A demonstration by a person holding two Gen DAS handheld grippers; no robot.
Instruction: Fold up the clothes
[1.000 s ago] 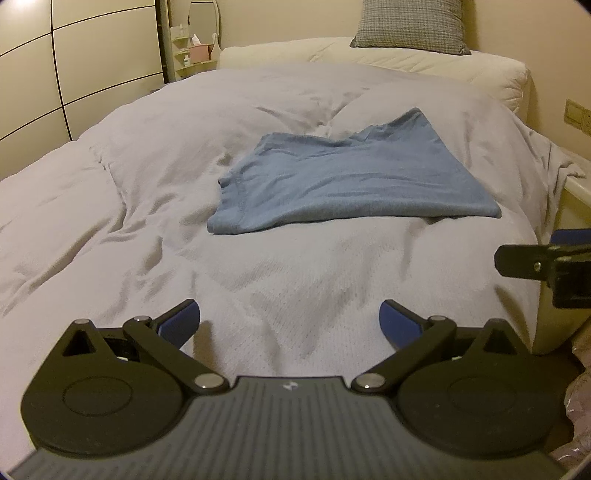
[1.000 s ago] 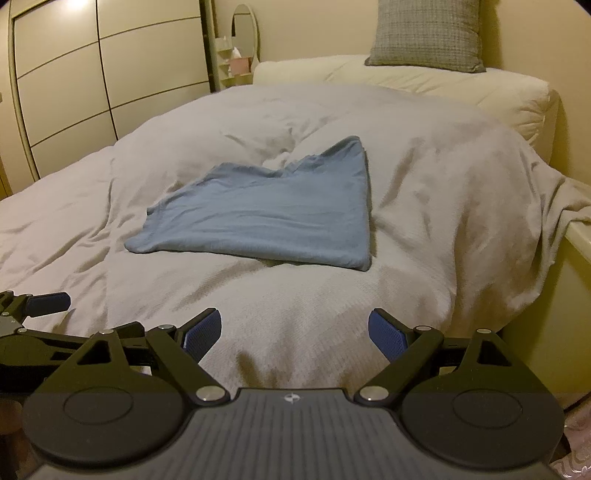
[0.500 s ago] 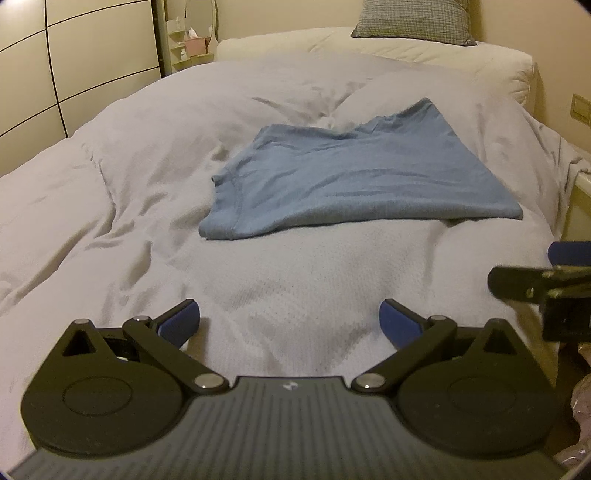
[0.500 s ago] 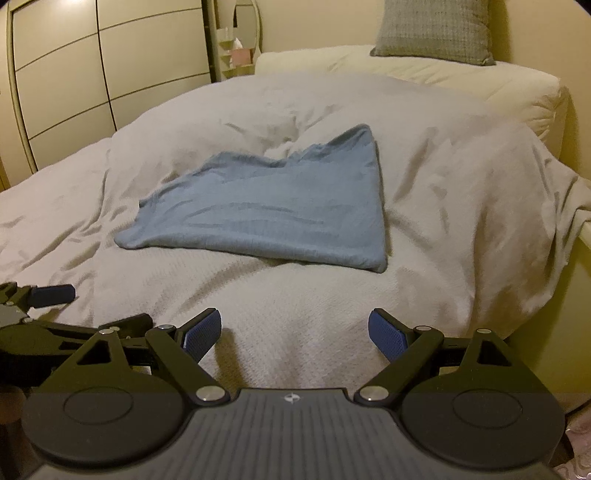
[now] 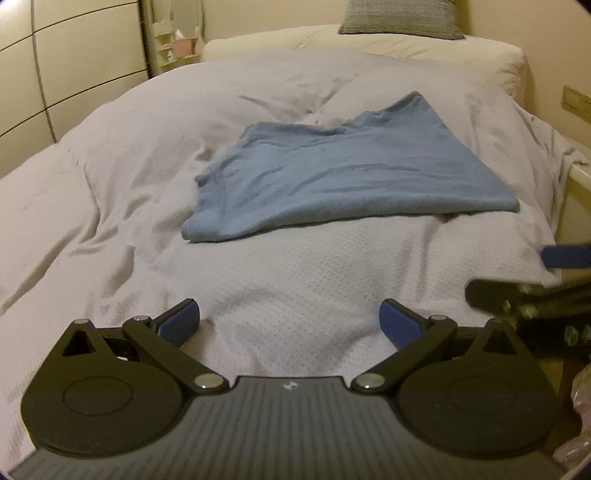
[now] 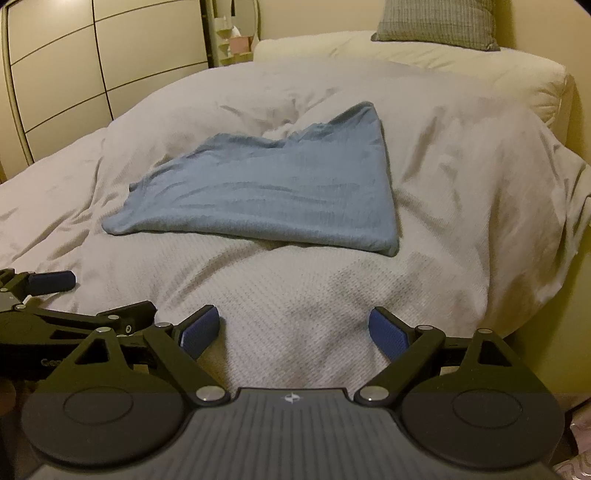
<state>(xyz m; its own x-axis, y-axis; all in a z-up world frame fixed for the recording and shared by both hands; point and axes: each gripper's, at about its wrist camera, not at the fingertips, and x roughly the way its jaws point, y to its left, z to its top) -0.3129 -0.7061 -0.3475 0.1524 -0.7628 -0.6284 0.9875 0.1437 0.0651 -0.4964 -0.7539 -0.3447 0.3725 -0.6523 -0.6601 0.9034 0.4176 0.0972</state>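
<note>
With the left tool (image 5: 290, 323) and right tool (image 6: 293, 330) both spread wide and empty over the bed's (image 6: 461, 155) foot edge, we should reach for the near corners of the blue shirt (image 6: 266, 192) lying mid-bed.

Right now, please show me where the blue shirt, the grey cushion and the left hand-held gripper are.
blue shirt (image 5: 354, 177), left wrist view, middle of the cloth.
grey cushion (image 6: 436, 22), right wrist view, middle of its front face.
left hand-held gripper (image 5: 290, 325), left wrist view, midway between its open blue tips.
</note>
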